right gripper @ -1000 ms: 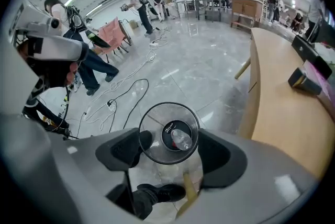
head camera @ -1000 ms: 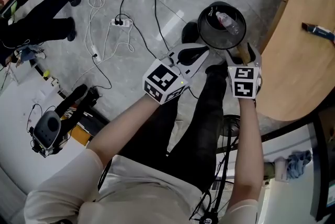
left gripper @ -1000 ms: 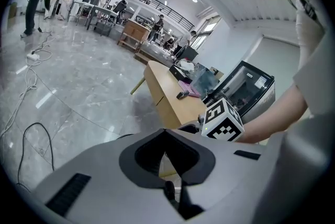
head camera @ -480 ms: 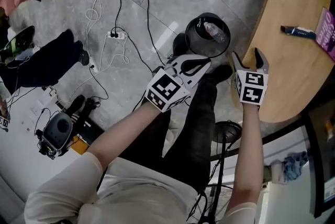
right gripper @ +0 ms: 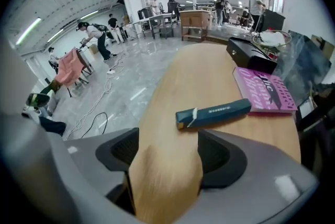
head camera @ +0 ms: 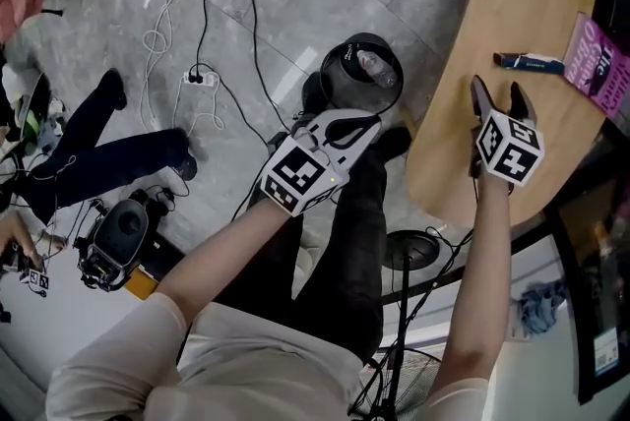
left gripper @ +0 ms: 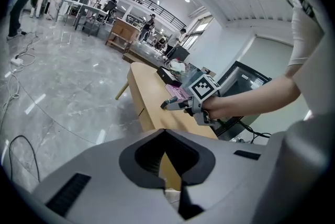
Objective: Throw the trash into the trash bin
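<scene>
The black trash bin (head camera: 336,87) stands on the grey floor with a clear plastic bottle (head camera: 379,67) lying inside it. My left gripper (head camera: 352,125) hangs just below the bin, shut with nothing in it. My right gripper (head camera: 499,93) is over the wooden table (head camera: 463,144), open and empty. In the right gripper view my right gripper (right gripper: 165,148) points at a dark teal box (right gripper: 212,113), which lies on the table a little beyond the jaws. In the left gripper view my right gripper (left gripper: 168,104) shows above the table's near end.
A pink book (right gripper: 264,89) and a black case (right gripper: 250,55) lie on the table beyond the teal box. Cables and a power strip (head camera: 197,78) cross the floor at left. A fan base (head camera: 411,250) stands by my legs. Another person's dark trouser legs (head camera: 108,153) are at far left.
My right gripper has moved right, away from the bin's rim to above the table, and has rolled. The left gripper has shifted slightly and stays shut near the bin.
</scene>
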`<state>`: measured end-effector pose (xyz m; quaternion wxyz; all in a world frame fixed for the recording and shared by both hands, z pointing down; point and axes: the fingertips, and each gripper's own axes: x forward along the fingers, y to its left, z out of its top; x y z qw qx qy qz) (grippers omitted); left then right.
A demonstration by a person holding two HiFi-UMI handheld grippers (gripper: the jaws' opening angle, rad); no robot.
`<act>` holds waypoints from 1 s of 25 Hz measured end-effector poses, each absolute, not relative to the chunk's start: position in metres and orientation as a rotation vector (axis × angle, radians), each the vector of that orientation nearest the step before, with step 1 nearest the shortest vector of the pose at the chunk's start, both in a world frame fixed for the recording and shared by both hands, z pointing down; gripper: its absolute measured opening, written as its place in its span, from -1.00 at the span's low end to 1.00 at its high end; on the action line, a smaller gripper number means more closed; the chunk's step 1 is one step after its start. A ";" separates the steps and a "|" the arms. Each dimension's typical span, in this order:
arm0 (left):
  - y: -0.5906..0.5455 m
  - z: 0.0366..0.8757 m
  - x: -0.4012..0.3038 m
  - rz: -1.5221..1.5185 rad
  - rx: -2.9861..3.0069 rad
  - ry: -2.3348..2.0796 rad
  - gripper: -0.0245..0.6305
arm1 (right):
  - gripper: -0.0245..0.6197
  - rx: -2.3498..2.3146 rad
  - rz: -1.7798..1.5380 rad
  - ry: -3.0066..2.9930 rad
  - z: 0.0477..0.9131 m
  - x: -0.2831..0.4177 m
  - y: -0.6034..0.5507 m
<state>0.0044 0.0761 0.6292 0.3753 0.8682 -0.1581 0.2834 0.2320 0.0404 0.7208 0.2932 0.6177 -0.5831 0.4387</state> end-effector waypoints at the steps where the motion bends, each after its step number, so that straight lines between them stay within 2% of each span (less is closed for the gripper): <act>1: 0.076 0.629 0.007 0.724 2.221 -0.402 -0.91 | 0.20 1.674 1.178 -1.537 0.719 0.243 0.036; 12: 0.070 0.631 0.021 0.723 2.208 -0.404 -0.91 | 0.21 1.945 1.310 -1.336 0.719 0.317 0.005; 20: 0.060 0.643 0.007 0.729 2.191 -0.443 -0.91 | 0.34 2.046 1.439 -1.196 0.746 0.335 0.001; 23: 0.063 0.647 0.001 0.734 2.178 -0.454 -0.91 | 0.26 2.033 1.466 -1.193 0.750 0.330 -0.003; 25: 0.066 0.650 -0.001 0.738 2.171 -0.453 -0.91 | 0.06 2.023 1.447 -1.186 0.750 0.329 -0.003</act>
